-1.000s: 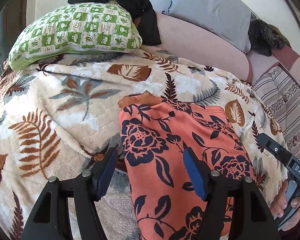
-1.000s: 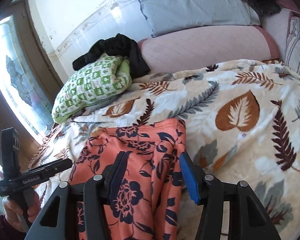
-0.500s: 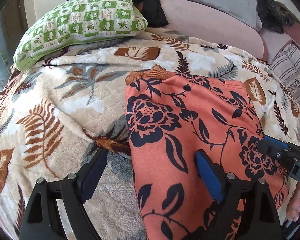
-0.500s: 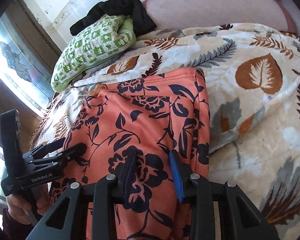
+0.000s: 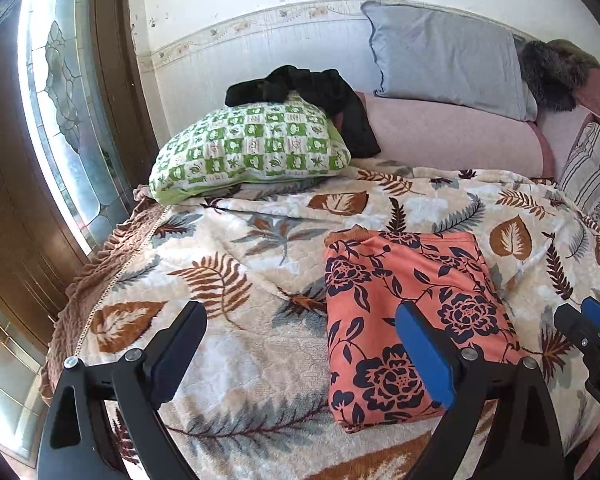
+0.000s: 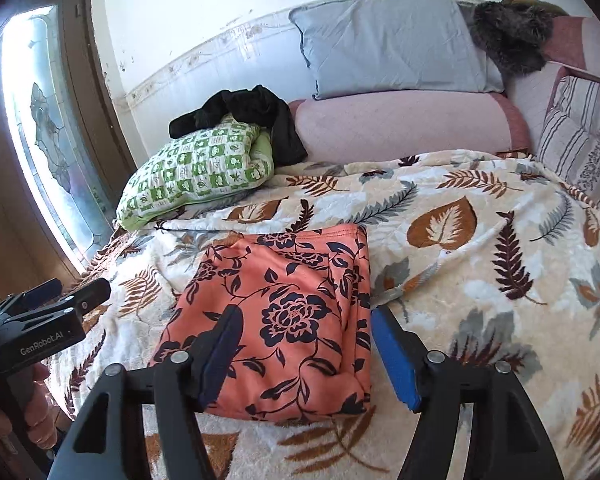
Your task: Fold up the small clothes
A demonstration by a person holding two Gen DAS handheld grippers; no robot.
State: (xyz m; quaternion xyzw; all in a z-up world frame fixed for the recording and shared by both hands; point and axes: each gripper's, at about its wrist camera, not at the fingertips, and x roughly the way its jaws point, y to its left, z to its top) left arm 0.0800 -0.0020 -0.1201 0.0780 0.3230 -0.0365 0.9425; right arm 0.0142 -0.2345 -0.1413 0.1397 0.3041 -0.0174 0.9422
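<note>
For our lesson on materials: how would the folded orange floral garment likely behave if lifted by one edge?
The folded orange floral garment is soft cloth, so probably floppy, drooping and unfolding. Its stacked layers look thin, so likely light. On the plush leaf-print blanket it would probably drag, not slide.

The folded garment (image 5: 404,312) is orange with dark navy flowers. Beneath it, the blanket (image 5: 236,280) is cream with brown and grey leaves. Beyond the garment lies a green-and-white checked pillow (image 5: 248,152) under a black cloth (image 5: 320,92), beside a pink bolster (image 5: 448,136) and a grey-blue cushion (image 5: 444,60).
</note>
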